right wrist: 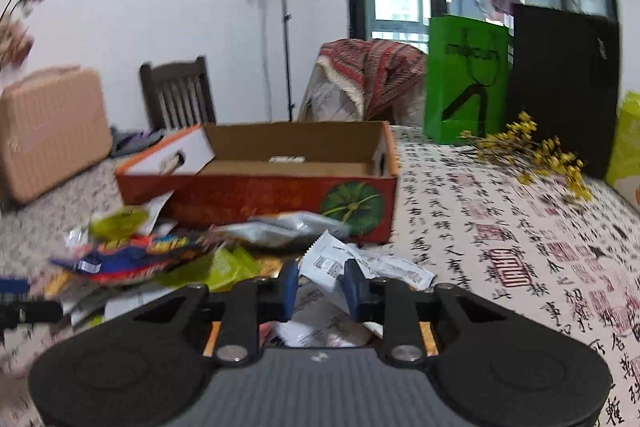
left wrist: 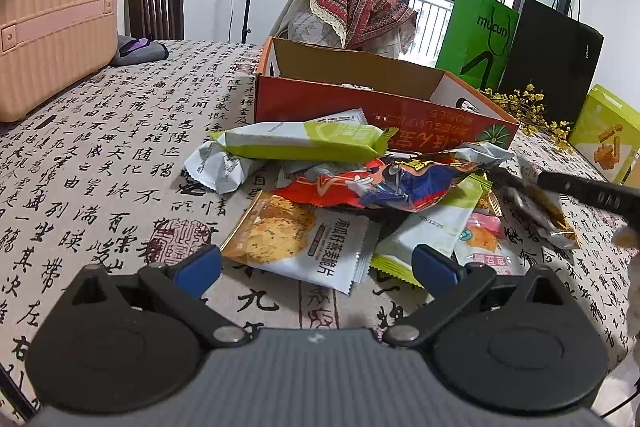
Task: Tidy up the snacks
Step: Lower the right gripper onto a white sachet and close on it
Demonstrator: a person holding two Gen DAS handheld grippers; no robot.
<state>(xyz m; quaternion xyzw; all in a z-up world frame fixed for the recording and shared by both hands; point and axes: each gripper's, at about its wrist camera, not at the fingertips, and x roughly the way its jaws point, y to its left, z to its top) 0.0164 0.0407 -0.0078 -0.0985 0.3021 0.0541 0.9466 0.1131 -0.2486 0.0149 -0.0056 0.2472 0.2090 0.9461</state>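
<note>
1. here, a heap of snack packets [left wrist: 352, 187] lies on a table covered with a cloth printed in black writing [left wrist: 100, 155], just in front of an open orange cardboard box [left wrist: 360, 99].
2. the left gripper [left wrist: 316, 267] hovers low over the near edge of the heap with its blue pads spread wide and nothing between them; a cookie packet [left wrist: 296, 239] lies just ahead of it.
3. the right gripper [right wrist: 320, 287] has its blue pads drawn close together, pinching a white packet [right wrist: 336, 259] at the right edge of the heap.
4. on top of the heap sit a green and white packet [left wrist: 304, 141] and a red and blue packet [left wrist: 384, 183].
5. the box is nearly empty, with one small item on its floor [right wrist: 286, 159].
6. behind the box stand a green bag [left wrist: 476, 39] and a black bag [left wrist: 552, 59], with yellow flowers [left wrist: 528, 107] lying near them.
7. a pink case [left wrist: 52, 23] sits on the far left of the table.
</note>
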